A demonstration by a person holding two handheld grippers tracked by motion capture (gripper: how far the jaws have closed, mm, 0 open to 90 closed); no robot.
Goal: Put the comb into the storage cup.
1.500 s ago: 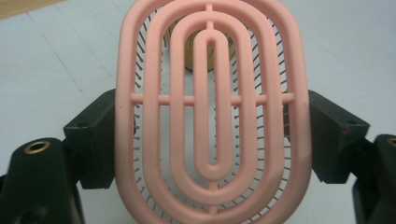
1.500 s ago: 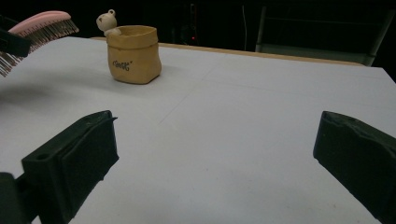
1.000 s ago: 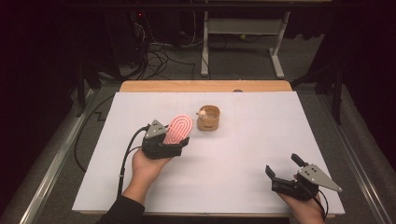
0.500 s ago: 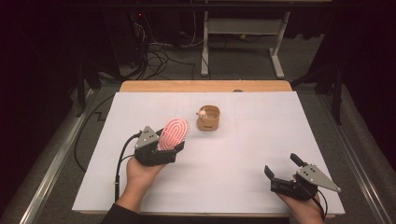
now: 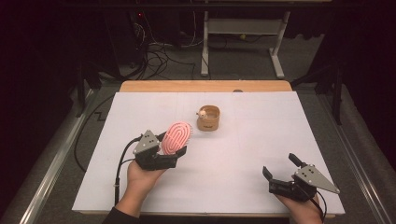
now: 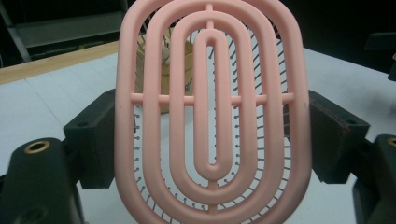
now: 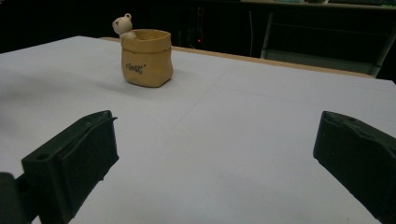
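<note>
A pink oval hairbrush (image 5: 176, 137) with concentric ribs and thin bristles is clamped between the jaws of my left gripper (image 5: 173, 148), raised above the left middle of the table. In the left gripper view the hairbrush (image 6: 212, 107) stands upright and close, a black jaw pressing each side. A small tan pot (image 5: 208, 118) with a little bear figure on its rim stands behind it, at the table's middle back. My right gripper (image 5: 279, 171) rests open near the front right edge. Its view shows the pot (image 7: 145, 57) far ahead on the left.
A white sheet (image 5: 243, 154) covers the table, with a wooden strip (image 5: 205, 86) along the far edge. Beyond the table lie cables (image 5: 154, 51) and a white metal frame (image 5: 243, 32) on a dark floor.
My left gripper has drawn back toward the near left with the hairbrush, away from the pot. The right gripper has stayed put.
</note>
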